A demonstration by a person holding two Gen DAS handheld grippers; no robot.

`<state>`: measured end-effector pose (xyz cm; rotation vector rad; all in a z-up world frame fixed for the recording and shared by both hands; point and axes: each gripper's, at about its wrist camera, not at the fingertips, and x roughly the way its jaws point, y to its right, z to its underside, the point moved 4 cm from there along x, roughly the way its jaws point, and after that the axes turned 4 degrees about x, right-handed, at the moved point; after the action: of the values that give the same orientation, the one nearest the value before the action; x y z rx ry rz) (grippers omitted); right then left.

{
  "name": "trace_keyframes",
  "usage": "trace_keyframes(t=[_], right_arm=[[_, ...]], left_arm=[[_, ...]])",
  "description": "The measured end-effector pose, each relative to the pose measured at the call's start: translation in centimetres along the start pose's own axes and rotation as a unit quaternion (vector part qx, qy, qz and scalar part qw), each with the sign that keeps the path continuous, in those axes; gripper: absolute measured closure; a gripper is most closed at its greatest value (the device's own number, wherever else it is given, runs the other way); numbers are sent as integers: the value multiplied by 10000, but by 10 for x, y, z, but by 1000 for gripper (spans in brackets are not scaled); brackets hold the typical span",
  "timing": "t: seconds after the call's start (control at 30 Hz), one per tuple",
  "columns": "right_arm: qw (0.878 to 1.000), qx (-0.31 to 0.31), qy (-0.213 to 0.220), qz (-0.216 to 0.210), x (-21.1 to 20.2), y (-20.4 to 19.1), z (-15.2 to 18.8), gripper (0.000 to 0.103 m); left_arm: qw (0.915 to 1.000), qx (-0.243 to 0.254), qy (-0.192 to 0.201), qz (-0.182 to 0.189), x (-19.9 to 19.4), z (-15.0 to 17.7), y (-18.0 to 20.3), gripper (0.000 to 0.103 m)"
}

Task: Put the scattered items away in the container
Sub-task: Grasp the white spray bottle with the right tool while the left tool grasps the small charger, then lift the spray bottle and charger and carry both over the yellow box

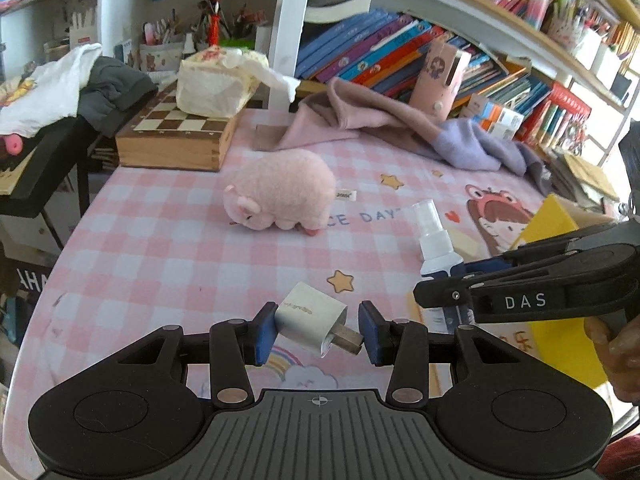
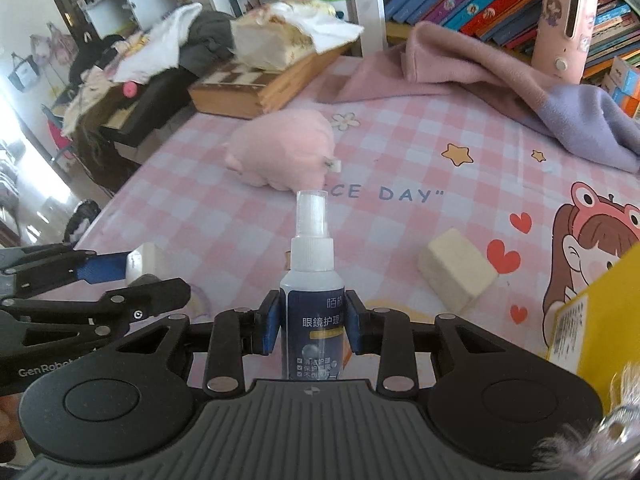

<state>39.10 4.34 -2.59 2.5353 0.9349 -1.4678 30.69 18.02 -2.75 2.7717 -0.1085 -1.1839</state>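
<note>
Left wrist view, lower centre: the left gripper (image 1: 319,330) pinched a white charger plug (image 1: 311,322) crosswise between its blue pads, the metal connector pointing toward the right pad. The plug appeared lifted clear of the pink checked tablecloth (image 1: 160,248), presumably so it could be carried rather than dragged.

Right wrist view, lower centre: the right gripper (image 2: 311,326) was clamped on a spray bottle (image 2: 313,304), gripping the dark labelled body low down. That hold kept the bottle upright with its clear cap uppermost, which probably guarded against tipping or leaking.

The yellow container (image 2: 592,320) occupied the right edge of the right wrist view; in the left wrist view it lay behind the right gripper at centre right. Both loads were likely bound for it, and two grippers working at once would halve the trips.

Still scattered on the cloth were a pink plush pig (image 1: 280,192) at centre frame and a cream block (image 2: 456,272) right of the bottle, near the container. Neither was touched by a gripper.
</note>
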Motion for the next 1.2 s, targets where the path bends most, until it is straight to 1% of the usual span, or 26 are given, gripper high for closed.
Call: trace_keyframes(t=[0.17,0.5,0.67,0.77,0.9,1.2], right_arm=[[9999,10,152,-59,-24,-13,15,72],[9992,115,393,17,-66,-27,50,72],[9990,120,424,63,-79,-34,67,72],[9988,210,413,167,-84,-36,77,72],[9980,354,453,273,-92,-41,93,72],[9965,450,629,318,-122,-61,138,72]], left_arm=[[9998,-71,145,117,-22,8,6,61],[9985,-32,402,374,-61,20,22,61],[9977,-15,485,469,-74,30,27,61],[9975,-13,490,508,-80,38,29,61],[9970,12,512,580,-91,49,32,61],[9953,196,543,783,-125,86,50,61]])
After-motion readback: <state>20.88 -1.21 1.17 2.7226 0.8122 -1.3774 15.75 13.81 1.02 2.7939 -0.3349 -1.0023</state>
